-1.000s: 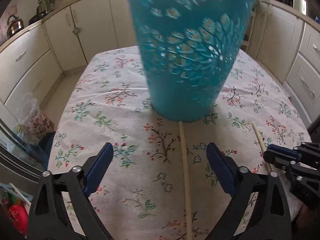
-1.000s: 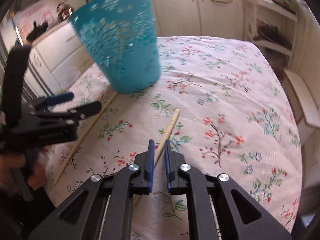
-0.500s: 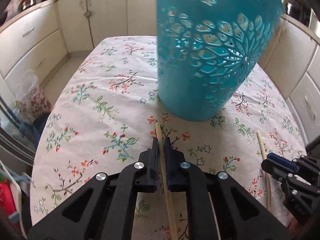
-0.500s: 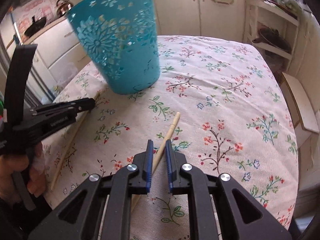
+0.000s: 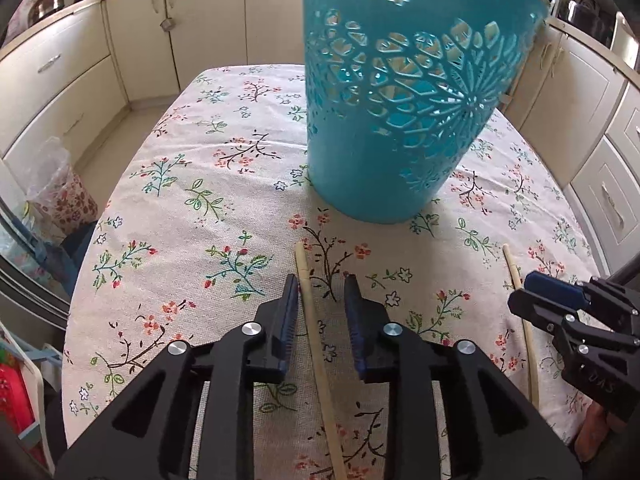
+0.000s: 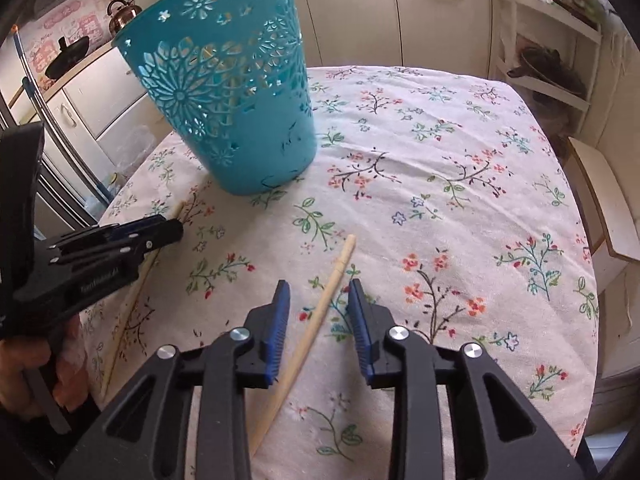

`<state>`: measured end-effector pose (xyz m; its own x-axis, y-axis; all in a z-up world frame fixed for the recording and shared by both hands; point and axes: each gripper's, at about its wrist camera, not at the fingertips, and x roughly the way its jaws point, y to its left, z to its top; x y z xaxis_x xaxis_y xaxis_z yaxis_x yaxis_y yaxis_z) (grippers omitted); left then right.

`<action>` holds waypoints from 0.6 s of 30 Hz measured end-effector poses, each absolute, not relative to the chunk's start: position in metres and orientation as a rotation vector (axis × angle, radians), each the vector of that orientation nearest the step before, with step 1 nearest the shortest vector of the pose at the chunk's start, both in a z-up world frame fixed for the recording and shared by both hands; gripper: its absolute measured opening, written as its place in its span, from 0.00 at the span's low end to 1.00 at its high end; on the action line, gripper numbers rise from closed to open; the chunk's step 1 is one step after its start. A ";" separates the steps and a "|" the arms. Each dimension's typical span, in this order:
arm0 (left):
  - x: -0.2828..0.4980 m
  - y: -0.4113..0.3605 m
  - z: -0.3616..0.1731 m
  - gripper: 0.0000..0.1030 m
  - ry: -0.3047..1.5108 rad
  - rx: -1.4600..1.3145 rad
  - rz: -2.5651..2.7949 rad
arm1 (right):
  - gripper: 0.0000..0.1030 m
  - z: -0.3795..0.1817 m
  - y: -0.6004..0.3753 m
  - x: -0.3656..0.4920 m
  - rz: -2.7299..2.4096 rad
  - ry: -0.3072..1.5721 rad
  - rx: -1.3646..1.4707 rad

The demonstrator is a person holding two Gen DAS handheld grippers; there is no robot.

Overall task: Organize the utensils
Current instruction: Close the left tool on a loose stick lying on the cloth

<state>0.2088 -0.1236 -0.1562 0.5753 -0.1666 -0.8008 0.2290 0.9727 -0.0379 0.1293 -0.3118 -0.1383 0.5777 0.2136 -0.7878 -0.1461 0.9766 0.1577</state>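
With both tongs parted, neither holds anything. Left gripper [image 5: 320, 296]: jaws narrowly apart, straddling the left chopstick [image 5: 316, 332], which lies on the cloth between the pads, nearer the left pad than the right. Right gripper [image 6: 319, 304]: jaws likewise apart, the right chopstick [image 6: 316, 320] running diagonally through the gap, tip pointing up-right toward the teal basket [image 6: 236, 100].

Both sticks lie flat on the floral tablecloth [image 6: 460, 200], well short of the basket, which stands upright toward the far middle of the table. Through its cutouts I think I see pale sticks inside already, though I can't be sure.

Judgement on the grip: centre each stick between the pads before closing, since the left one sits off-centre and could roll out. Close low, pads brushing the cloth, because a thin round stick slips easily. Bite near the upper third so the long tail hangs down for a tip-first drop.

Risk: soft cloth may bunch into the jaws; the basket is light and could tip if knocked on the rim.
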 end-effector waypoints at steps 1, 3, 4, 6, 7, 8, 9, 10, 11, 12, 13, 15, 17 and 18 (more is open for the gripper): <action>0.209 -0.126 -0.156 0.26 0.928 0.080 -0.234 | 0.29 -0.138 -0.309 0.130 0.214 0.930 0.058; 0.209 -0.127 -0.157 0.31 0.927 0.089 -0.242 | 0.21 -0.138 -0.307 0.131 0.230 0.933 0.026; 0.209 -0.128 -0.157 0.33 0.926 0.092 -0.243 | 0.12 -0.138 -0.306 0.132 0.237 0.936 0.008; 0.208 -0.129 -0.157 0.36 0.921 0.102 -0.247 | 0.10 -0.137 -0.305 0.132 0.275 0.953 -0.027; 0.207 -0.131 -0.157 0.37 0.918 0.110 -0.247 | 0.10 -0.137 -0.304 0.132 0.283 0.958 -0.040; 0.207 -0.131 -0.158 0.37 0.916 0.114 -0.248 | 0.10 -0.137 -0.304 0.132 0.291 0.964 -0.054; 0.207 -0.132 -0.158 0.39 0.914 0.116 -0.249 | 0.10 -0.136 -0.304 0.132 0.296 0.970 -0.062; 0.207 -0.132 -0.158 0.40 0.912 0.119 -0.248 | 0.10 -0.136 -0.305 0.132 0.293 0.974 -0.064; 0.207 -0.133 -0.158 0.41 0.910 0.121 -0.248 | 0.10 -0.136 -0.306 0.132 0.281 0.975 -0.058; 0.207 -0.133 -0.158 0.42 0.909 0.122 -0.248 | 0.10 -0.137 -0.307 0.132 0.272 0.972 -0.049; 0.207 -0.133 -0.158 0.43 0.908 0.124 -0.249 | 0.10 -0.138 -0.307 0.131 0.267 0.969 -0.039; 0.207 -0.134 -0.159 0.43 0.905 0.130 -0.249 | 0.11 -0.139 -0.308 0.130 0.256 0.957 -0.017; 0.207 -0.135 -0.159 0.43 0.902 0.134 -0.249 | 0.11 -0.140 -0.308 0.128 0.247 0.945 -0.009; 0.207 -0.135 -0.159 0.43 0.902 0.135 -0.249 | 0.11 -0.140 -0.308 0.128 0.244 0.942 -0.006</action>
